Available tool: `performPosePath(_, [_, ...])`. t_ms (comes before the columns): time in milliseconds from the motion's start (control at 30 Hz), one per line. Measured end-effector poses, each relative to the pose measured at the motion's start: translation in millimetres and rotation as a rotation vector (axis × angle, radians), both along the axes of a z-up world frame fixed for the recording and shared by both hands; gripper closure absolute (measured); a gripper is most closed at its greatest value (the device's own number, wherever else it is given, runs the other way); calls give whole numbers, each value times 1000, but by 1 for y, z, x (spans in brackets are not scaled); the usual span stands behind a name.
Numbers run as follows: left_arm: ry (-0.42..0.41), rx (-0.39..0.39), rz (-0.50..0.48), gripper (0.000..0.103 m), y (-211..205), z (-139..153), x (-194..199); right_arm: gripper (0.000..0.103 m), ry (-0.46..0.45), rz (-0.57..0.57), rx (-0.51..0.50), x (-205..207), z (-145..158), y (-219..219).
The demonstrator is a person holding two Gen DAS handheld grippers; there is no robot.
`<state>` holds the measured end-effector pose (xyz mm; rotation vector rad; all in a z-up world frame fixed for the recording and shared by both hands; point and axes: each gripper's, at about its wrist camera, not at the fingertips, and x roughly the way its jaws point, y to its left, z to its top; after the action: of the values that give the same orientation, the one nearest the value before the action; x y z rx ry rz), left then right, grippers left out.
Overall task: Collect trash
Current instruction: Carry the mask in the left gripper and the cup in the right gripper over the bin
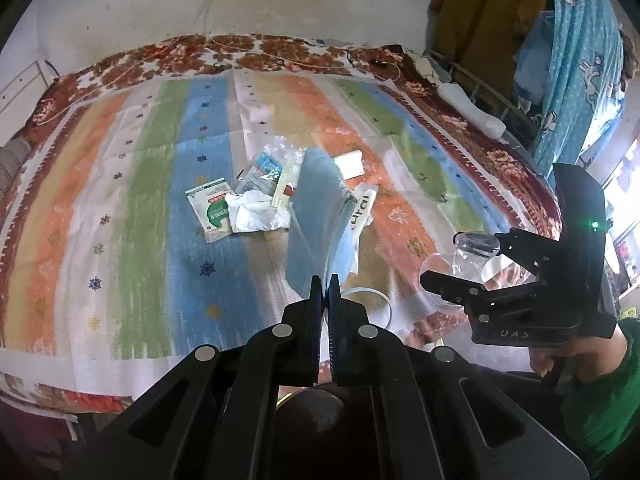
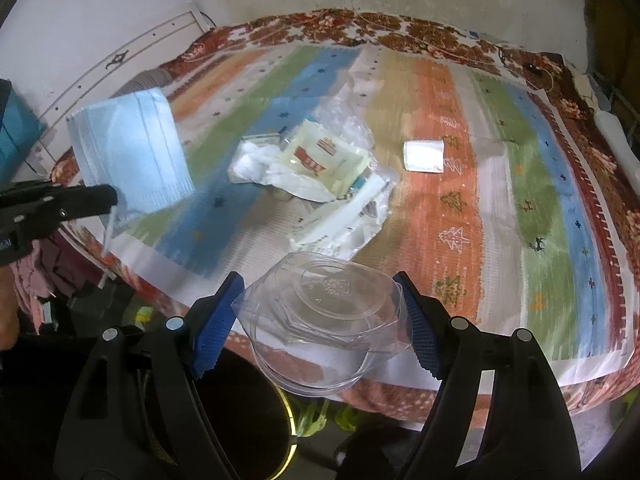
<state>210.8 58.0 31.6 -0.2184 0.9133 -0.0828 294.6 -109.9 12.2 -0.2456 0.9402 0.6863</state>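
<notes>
My left gripper (image 1: pixel 327 280) is shut on a blue face mask (image 1: pixel 318 216) and holds it up over the bed's near edge; the mask also shows in the right wrist view (image 2: pixel 136 152), with the left gripper (image 2: pixel 108 196) below it. My right gripper (image 2: pixel 320 300) is closed on a clear plastic cup (image 2: pixel 328 320), squeezed between the blue pads (image 2: pixel 212 328); it shows at the right of the left wrist view (image 1: pixel 468 268). A trash pile lies mid-bed: white tissue (image 1: pixel 256 212), a green-and-white packet (image 1: pixel 210 208), wrappers (image 2: pixel 320 160) and a small white pack (image 2: pixel 424 156).
A striped cloth (image 1: pixel 140 200) covers the bed over a floral blanket (image 1: pixel 500 152). A dark bin with a yellow rim (image 2: pixel 256 420) stands below the near edge. Wall behind; blue patterned curtain (image 1: pixel 576 60) and a white bottle (image 1: pixel 472 108) at the right.
</notes>
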Motion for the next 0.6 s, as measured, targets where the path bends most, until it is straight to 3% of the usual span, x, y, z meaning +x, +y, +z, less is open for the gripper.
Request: performPosePath(600, [-15, -92, 31, 101, -9, 9, -67, 31, 16, -42, 100, -63, 19, -11])
